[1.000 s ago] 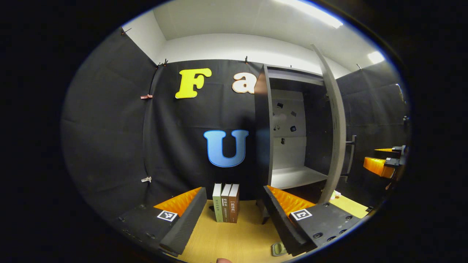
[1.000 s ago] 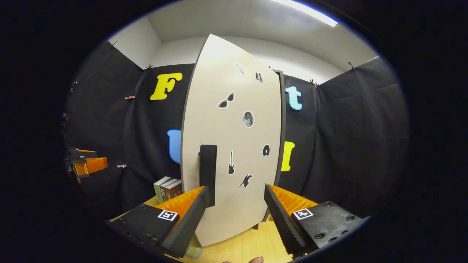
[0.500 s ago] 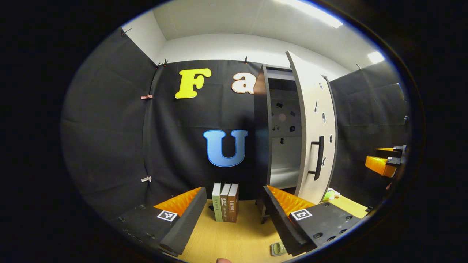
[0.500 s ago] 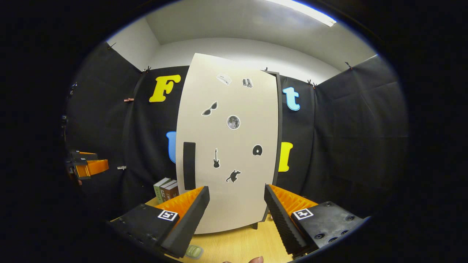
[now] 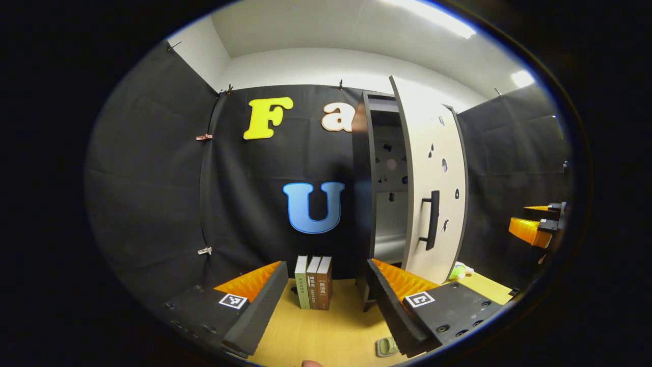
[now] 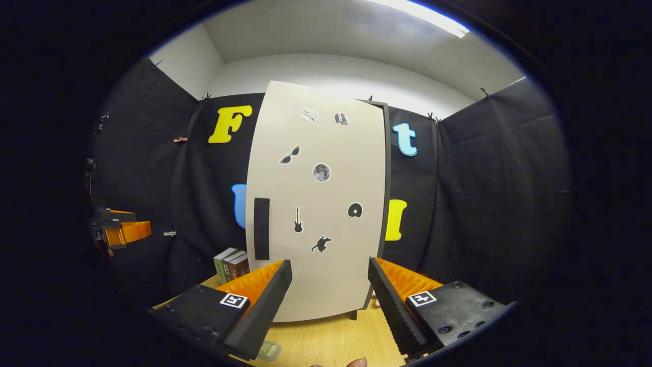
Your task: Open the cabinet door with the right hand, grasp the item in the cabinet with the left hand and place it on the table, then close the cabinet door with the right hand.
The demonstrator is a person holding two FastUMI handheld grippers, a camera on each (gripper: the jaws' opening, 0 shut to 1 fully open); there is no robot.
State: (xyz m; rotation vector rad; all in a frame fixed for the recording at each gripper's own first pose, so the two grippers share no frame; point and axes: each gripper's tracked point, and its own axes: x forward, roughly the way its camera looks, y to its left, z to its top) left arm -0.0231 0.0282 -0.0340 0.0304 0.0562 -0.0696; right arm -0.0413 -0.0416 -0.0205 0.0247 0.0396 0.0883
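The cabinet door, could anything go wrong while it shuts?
Maybe. The cabinet door is ajar, and the open right gripper isn't touching it, so it might stop short of shutting. A small green item lies on the table near that gripper, which could knock it.

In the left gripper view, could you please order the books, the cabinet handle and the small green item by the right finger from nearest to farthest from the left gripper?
1. Green item, on the table beside the right finger.
2. Books, upright, straight ahead.
3. Cabinet handle, up right on the door.
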